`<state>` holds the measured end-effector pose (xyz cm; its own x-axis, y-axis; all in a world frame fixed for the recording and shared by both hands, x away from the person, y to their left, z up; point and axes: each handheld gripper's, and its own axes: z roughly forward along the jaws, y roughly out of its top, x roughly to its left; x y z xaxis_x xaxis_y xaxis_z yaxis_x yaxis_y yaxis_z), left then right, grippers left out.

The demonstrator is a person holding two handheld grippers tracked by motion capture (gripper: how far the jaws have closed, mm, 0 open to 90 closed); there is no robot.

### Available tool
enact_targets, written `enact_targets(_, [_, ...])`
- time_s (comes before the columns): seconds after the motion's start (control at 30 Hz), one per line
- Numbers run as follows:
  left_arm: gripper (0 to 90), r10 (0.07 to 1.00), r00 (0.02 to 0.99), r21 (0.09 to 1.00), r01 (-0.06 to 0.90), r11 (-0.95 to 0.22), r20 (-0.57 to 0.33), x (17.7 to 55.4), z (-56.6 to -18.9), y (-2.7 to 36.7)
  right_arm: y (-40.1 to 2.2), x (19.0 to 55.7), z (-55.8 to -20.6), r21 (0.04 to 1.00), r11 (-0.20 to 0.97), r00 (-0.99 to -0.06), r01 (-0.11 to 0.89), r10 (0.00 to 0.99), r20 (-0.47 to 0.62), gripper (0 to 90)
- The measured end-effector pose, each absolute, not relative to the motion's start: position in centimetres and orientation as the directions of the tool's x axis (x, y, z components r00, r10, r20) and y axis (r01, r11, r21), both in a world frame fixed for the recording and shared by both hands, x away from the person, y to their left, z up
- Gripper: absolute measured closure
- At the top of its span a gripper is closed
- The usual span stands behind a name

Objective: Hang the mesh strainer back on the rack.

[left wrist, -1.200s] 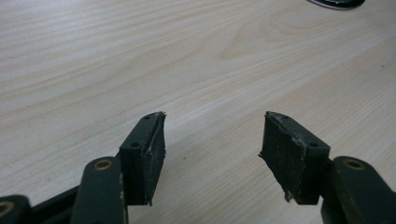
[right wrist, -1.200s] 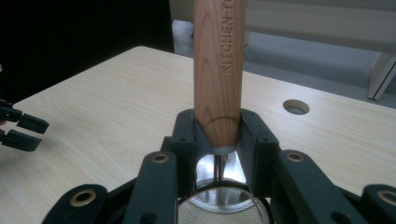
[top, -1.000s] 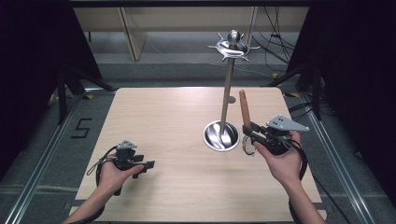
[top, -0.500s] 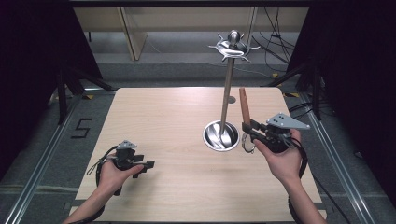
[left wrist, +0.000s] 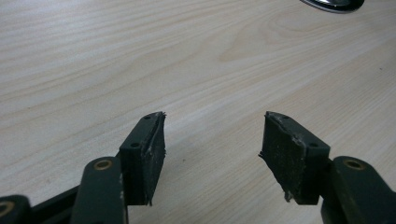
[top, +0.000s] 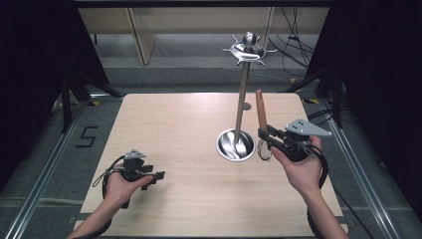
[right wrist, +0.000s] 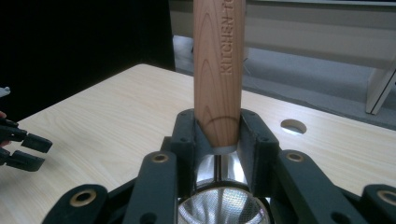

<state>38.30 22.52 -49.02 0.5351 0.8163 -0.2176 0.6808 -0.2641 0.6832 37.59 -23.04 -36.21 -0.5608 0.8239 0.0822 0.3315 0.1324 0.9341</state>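
A: Right tool (right wrist: 218, 140) is clamped on the round wooden handle stamped "KITCHEN" (right wrist: 219, 70), jaws squeezing its lower end just above the shiny metal strainer head (right wrist: 219, 205).

B: And it's upright over the pale wooden surface (top: 174, 129), just beside the steel utensil stand with the round dish base (top: 236, 144).

A: Looks light and stiff. The smooth wood could slip, I'd judge, so gripping near the metal neck is sensible.

B: Left tool (left wrist: 212, 149)?

A: Jaws spread wide, nothing between them, low over bare surface, well apart from the stand.
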Motion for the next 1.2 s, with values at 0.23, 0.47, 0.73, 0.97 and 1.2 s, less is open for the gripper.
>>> enact_targets(0.23, [38.5, 0.824, 0.525, 0.685, 0.682, -0.258, -0.212, 38.2, -49.0, 22.5, -23.1, 37.9, -35.9, 0.948, 0.138, -0.578, 0.286, 0.814, 0.055, 70.3])
enact_targets(0.47, [38.4, 0.821, 0.527, 0.690, 0.679, -0.252, -0.219, 38.4, -49.0, 22.5, -23.1, 37.8, -35.4, 0.949, 0.115, -0.564, 0.293, 0.822, 0.074, 70.3])
enact_targets(0.73, [38.4, 0.822, 0.526, 0.693, 0.677, -0.248, -0.220, 38.3, -49.0, 22.5, -23.3, 37.7, -35.0, 0.954, 0.106, -0.561, 0.279, 0.825, 0.072, 70.3])
enact_targets(0.97, [38.3, 0.819, 0.531, 0.689, 0.677, -0.257, -0.216, 38.3, -48.8, 22.7, -23.3, 37.5, -34.5, 0.954, 0.096, -0.551, 0.283, 0.831, 0.080, 70.3])
enact_targets(1.2, [38.3, 0.818, 0.535, 0.689, 0.676, -0.262, -0.214, 38.3, -48.8, 22.7, -23.6, 37.6, -34.0, 0.963, 0.092, -0.555, 0.254, 0.829, 0.067, 70.3])
